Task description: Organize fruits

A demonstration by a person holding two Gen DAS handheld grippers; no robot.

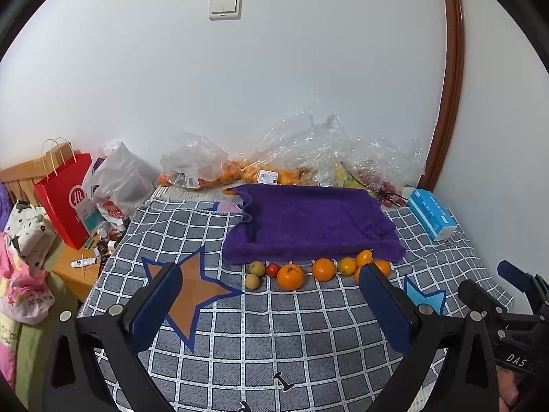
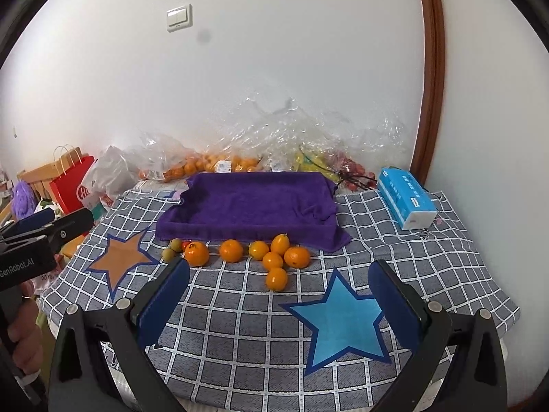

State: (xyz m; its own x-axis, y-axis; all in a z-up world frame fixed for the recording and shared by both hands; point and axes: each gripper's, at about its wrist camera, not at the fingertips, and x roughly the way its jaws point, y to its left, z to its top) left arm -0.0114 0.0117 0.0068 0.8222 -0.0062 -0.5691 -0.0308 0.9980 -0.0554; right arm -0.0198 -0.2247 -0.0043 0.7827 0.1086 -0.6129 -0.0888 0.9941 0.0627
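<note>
Both the left gripper (image 1: 271, 292) and right gripper (image 2: 279, 281) hover open and empty before loose oranges (image 2: 231, 250) lining the purple towel's (image 2: 250, 202) near edge; sorting seems unstarted, so next comes reaching for one fruit.

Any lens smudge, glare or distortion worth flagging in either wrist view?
Right wrist: dark smudge on the wall right of the light switch, door frame bowed by fisheye. Left wrist: no smudge, same bowing; plastic wrap glints.
</note>
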